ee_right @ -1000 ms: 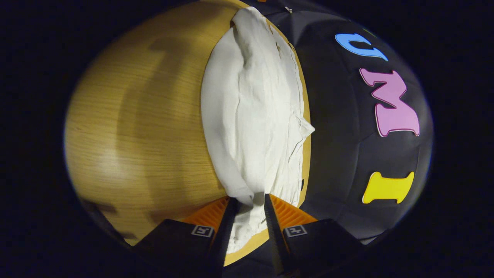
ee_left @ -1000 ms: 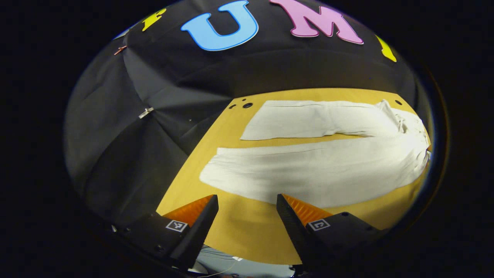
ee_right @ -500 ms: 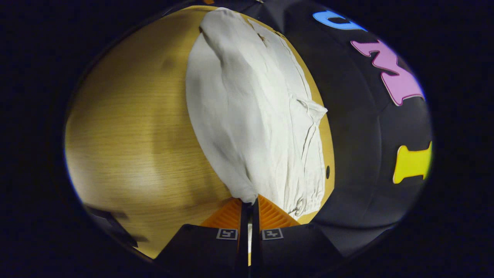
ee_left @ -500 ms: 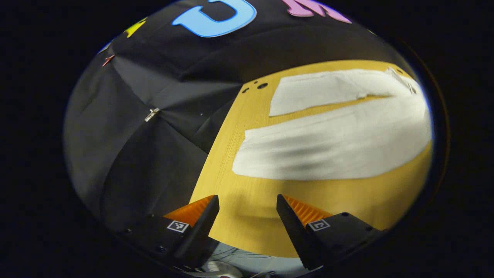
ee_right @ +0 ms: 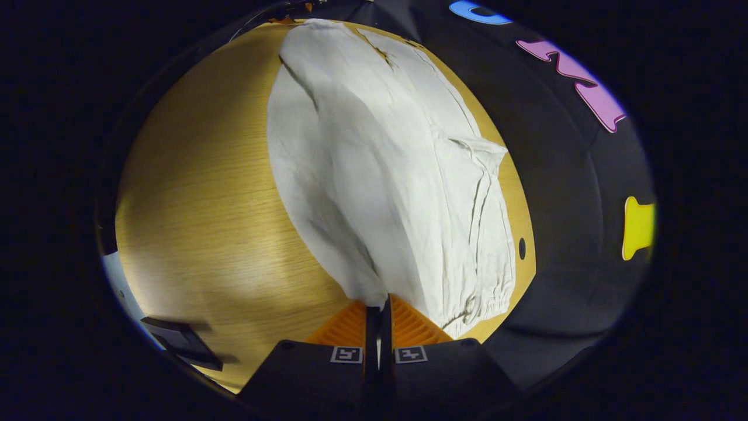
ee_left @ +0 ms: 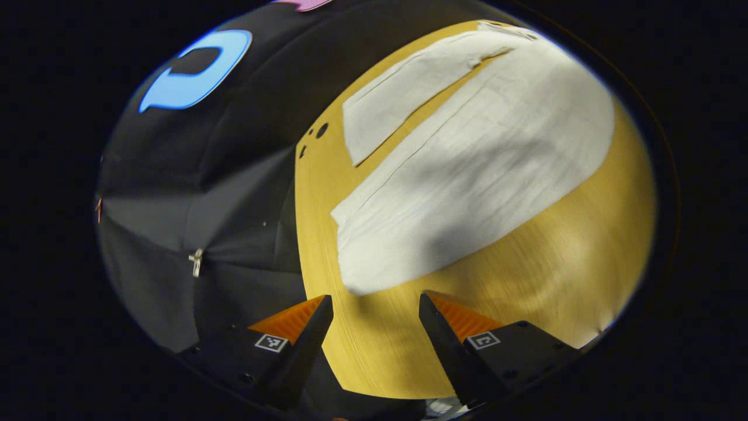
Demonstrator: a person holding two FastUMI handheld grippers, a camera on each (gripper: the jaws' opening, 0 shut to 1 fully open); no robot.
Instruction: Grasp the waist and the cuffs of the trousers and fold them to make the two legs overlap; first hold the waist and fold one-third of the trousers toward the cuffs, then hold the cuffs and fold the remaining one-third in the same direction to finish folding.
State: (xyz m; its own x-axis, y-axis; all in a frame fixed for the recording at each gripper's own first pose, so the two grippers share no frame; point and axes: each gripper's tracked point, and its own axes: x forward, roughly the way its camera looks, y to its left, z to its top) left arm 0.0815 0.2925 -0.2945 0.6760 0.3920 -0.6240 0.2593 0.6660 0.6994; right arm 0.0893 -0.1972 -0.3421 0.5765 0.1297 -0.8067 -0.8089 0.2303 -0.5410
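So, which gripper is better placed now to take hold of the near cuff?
Left. The left gripper is open just before the near cuff, while the right gripper is shut on the trousers' waist.

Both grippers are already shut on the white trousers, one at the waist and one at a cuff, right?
Not both. The right gripper is shut on the trousers at the waist. In the left gripper view the left gripper has its jaws open, short of the cuff.

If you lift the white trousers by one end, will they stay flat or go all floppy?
Probably floppy: the trousers already wrinkle and bunch where the right gripper pinches the waist. They look like thin cloth, so likely light. The legs would likely sag and drag along the wooden table.
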